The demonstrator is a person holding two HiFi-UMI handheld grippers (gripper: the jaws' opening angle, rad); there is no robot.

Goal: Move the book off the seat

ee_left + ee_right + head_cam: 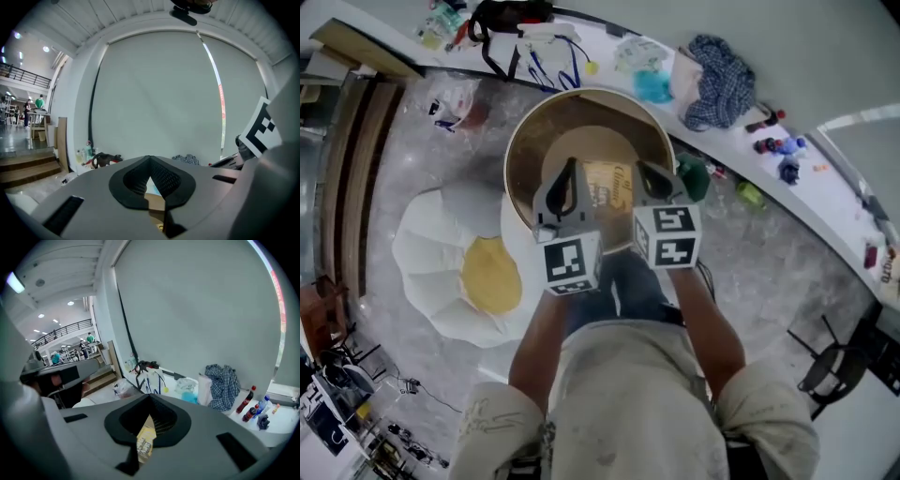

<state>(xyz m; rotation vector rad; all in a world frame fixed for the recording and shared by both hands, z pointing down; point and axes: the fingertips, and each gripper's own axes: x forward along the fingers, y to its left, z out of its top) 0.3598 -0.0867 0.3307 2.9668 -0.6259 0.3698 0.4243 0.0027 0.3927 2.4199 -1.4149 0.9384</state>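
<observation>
In the head view both grippers hold up a brown and yellow book (609, 187) over the round tan bucket seat (523, 155). My left gripper (571, 178) is shut on the book's left edge. My right gripper (652, 178) is shut on its right edge. The left gripper view shows the dark pads (165, 180) meeting at the tip, with a tan strip of the book (155, 202) wedged between them. A yellow printed edge of the book (146, 442) sticks up between the closed pads (165, 418) in the right gripper view. Most of the book is hidden behind the gripper bodies.
A white shell-shaped seat (427, 258) with a yellow cushion (490, 274) stands left of the tan seat. Along the wall runs a white ledge (825, 197) with a checked cloth (720, 80), bottles (776, 145) and a black bag (511, 14). A black stool (834, 366) stands at right.
</observation>
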